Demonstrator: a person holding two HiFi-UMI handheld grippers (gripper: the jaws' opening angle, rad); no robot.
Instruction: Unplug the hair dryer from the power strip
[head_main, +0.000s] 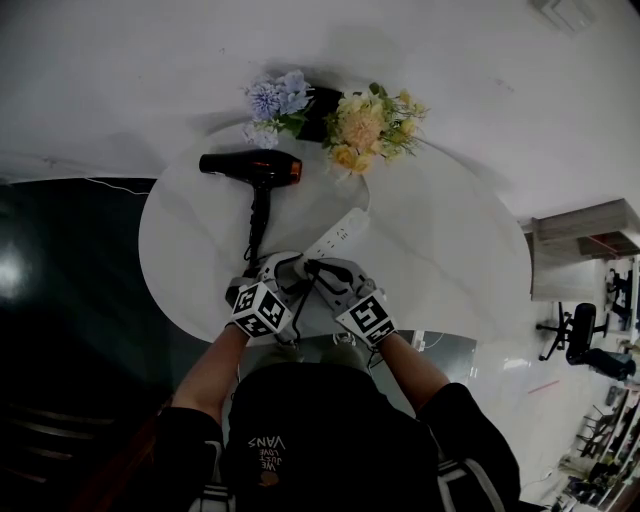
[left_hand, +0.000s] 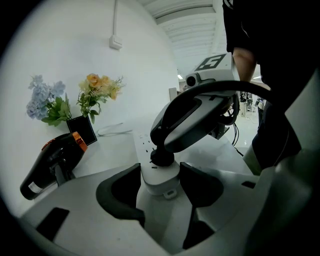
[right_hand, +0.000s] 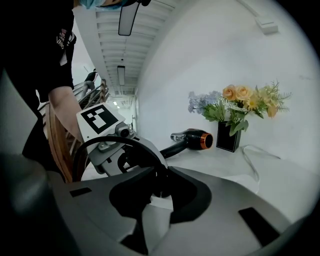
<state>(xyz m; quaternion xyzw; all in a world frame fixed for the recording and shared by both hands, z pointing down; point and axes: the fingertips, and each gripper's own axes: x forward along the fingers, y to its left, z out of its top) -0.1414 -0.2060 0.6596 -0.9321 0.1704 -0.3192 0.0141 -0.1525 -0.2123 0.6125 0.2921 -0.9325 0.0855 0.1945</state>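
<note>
The unplugging is prepared but, as far as I can see, not yet done. The hair dryer (head_main: 255, 170) lies on its side at the far part of the round white counter (head_main: 440, 240), well apart from both hands. The strip (head_main: 338, 233) lies in the middle of the counter, with its near end toward the person.

The left gripper (left_hand: 160, 172) has its fingers (left_hand: 120, 192) clenched on this near end, one pad against each side, so the strip is held down. The right gripper (right_hand: 163, 172) comes from the other side. Its fingers (right_hand: 192, 192) are closed around the black plug (left_hand: 162, 157), which stands in the socket nearest to that end. In the left gripper view the plug sits low on the top of the strip, so I judge that it is not pulled out yet.

What is left is the pull itself: to lift the plug straight out while the left gripper keeps the strip on the counter.
</note>
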